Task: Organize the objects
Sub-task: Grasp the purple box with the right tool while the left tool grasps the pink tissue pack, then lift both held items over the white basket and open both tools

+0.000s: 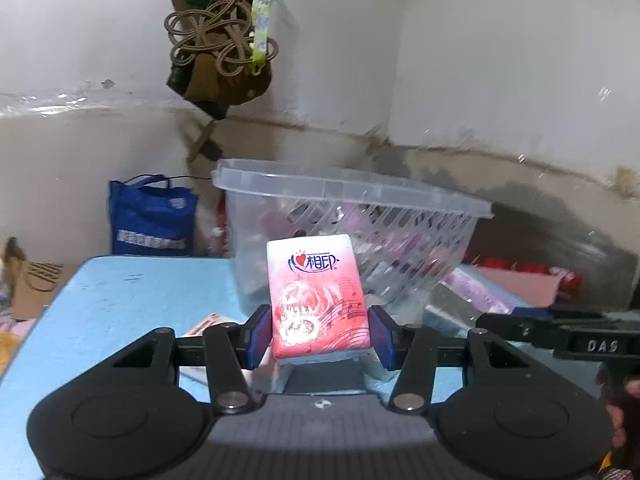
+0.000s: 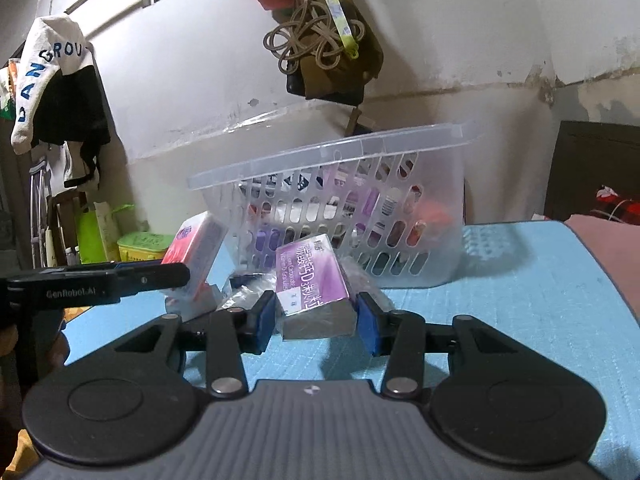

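A red and white tissue pack is seen in the middle of the left wrist view. It is squeezed between the two blue pads of the left gripper and is held upright, tilted a little, above the blue table. In the right wrist view the same pack is seen at the left of the middle, with the left gripper's black arm across it.

A purple medicine box is seen in the middle of the right wrist view. It sits between the blue pads of the right gripper. The left pad is right against the box, but a thin gap is seen by the right pad, so it cannot be told if the box is truly gripped. The box is tilted, with its near end just above the table. Some crinkly clear wrapping is seen behind it.

Just behind both things a clear plastic basket with slots in its walls is stood on the table. It is seen in the right wrist view too. Many small boxes and bottles are seen through its walls.

A blue bag is seen at the left of the left wrist view, past the table's edge. A bundle of brown cords is hung on the white wall at the top. In the right wrist view a white and black shirt is hung at the upper left, and a green tub is seen lower down.
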{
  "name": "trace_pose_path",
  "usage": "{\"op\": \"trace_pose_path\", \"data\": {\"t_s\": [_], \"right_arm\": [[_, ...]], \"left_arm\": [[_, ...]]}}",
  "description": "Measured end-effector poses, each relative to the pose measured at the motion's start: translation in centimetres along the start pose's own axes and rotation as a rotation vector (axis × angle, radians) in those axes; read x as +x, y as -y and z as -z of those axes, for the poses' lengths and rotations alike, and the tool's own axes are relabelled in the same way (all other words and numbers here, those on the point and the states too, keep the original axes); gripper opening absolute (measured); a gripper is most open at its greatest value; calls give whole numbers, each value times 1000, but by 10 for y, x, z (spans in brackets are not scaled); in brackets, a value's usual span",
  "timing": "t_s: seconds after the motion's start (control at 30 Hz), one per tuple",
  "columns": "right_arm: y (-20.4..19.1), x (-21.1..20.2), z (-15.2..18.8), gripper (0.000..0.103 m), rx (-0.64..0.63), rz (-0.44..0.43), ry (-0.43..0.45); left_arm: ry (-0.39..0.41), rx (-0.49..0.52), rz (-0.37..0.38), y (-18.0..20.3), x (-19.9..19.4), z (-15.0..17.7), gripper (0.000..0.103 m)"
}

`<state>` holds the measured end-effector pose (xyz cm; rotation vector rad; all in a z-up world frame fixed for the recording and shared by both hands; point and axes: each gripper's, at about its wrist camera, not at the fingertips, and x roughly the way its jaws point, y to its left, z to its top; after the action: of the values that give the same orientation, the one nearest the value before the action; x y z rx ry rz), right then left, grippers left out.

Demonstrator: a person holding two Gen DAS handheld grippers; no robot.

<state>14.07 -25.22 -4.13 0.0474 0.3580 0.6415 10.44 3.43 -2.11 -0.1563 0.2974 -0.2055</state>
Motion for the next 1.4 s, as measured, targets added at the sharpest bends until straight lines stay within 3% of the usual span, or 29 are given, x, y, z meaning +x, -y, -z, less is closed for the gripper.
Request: {"op": "trace_pose_path", "data": {"t_s": [0.1,0.2,0.87,1.0,1.23,1.4], "right_arm": [[-2,-4,2,47,-20,0,41],[-2,-7,3,47,-15,-2,67],[-4,-18,4,47,-7,23,159],[-7,-30,-1,47,-8,31,191],[-11,-50,-37,47,-26,-1,258],[-13,-15,-105,47,-88,55,206]], "left_arm": [[64,-16,30,-3,-8,1,55],[86,0,9,1,-12,4,55],[80,5,-6,0,-16,7,55],[88,-27,30,0,-26,3,55],[170,-26,76,2,-48,-38,55],[159,-28,121,3,-6,-103,55]]}}
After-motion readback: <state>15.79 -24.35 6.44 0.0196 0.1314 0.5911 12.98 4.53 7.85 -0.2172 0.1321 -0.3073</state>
